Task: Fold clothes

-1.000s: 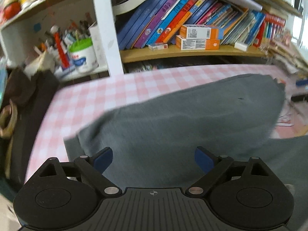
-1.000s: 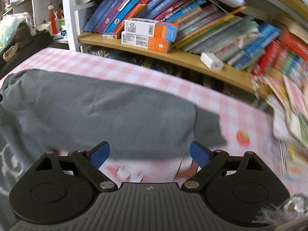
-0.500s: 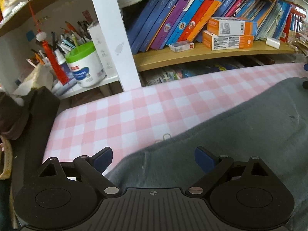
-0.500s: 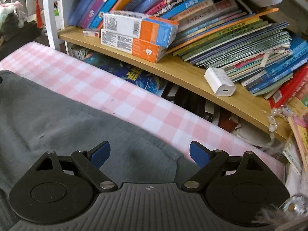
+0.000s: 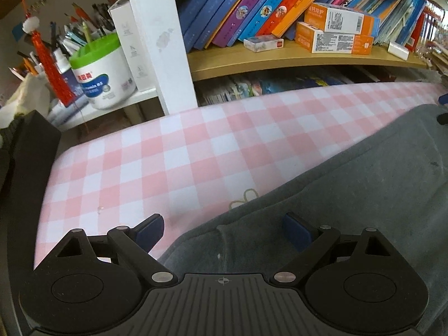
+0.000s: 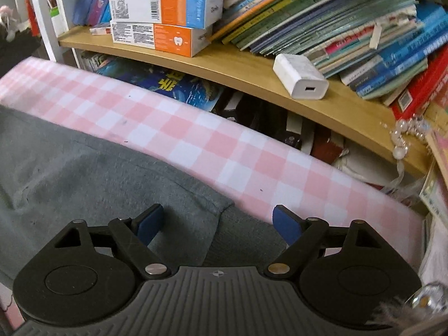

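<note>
Grey: one garment [image 5: 350,196] on one checked cloth [image 5: 168,162], two wooden shelves [image 5: 280,58].

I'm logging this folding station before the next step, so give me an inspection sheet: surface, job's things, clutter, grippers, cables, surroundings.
Surface: pink-and-white checked tablecloth, flat, with small dark specks.
Job's things: grey knit garment spread on the cloth; its far corners lie between each gripper's fingers.
Clutter: nothing seen on the cloth besides the garment.
Grippers: left gripper open over the garment's left corner; right gripper closing, jaws wide, pads not pressing the fabric.
Cables: nothing seen; a white charger block lies unplugged on the shelf.
Surroundings: wooden shelf with leaning books, two orange-and-white boxes, a green-lidded white tub holding pens.
</note>
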A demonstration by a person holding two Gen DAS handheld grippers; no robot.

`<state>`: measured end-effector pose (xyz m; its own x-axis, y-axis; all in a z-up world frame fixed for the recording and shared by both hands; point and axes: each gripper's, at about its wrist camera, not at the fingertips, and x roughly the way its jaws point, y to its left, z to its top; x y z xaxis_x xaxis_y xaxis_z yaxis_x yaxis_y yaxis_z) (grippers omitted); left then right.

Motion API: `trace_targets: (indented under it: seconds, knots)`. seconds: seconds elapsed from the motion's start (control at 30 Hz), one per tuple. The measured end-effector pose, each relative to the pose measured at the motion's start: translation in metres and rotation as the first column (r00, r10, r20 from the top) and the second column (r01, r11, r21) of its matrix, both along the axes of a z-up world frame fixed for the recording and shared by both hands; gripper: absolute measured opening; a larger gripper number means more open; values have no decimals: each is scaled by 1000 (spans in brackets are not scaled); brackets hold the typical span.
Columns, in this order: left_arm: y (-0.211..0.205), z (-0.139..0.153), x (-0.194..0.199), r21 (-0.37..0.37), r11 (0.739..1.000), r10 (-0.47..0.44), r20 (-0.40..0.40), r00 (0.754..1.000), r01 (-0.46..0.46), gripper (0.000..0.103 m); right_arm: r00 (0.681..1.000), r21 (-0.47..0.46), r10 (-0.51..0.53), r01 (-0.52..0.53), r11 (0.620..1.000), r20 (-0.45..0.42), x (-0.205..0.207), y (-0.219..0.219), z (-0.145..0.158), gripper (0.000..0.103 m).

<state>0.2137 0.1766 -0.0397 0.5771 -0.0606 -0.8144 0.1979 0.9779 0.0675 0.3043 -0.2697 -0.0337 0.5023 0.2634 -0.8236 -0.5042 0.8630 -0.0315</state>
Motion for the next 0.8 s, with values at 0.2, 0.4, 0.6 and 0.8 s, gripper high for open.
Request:
trace_targets:
  seconds: [0.2,0.4,0.6,0.8]
  knots:
    - [10,-4,3,-84,996,3,-49,999,-7,94,1000,34,-5,6,999,-22,3,-4,-1,80]
    - [7,-2,-1,-103,994,-47,-73,996,39,81,999,41,24,-23,999,-29,0,-6,4,49]
    - [12,6,-15,-134,990,-45,-86,995,33,34,997,65,41,-37,997,-59,-8,-9,10,22]
    - [7,11,-22,-86,996,-34,-60,998,28,18,1000,40,11,-11,999,2,-19,-2,20,15]
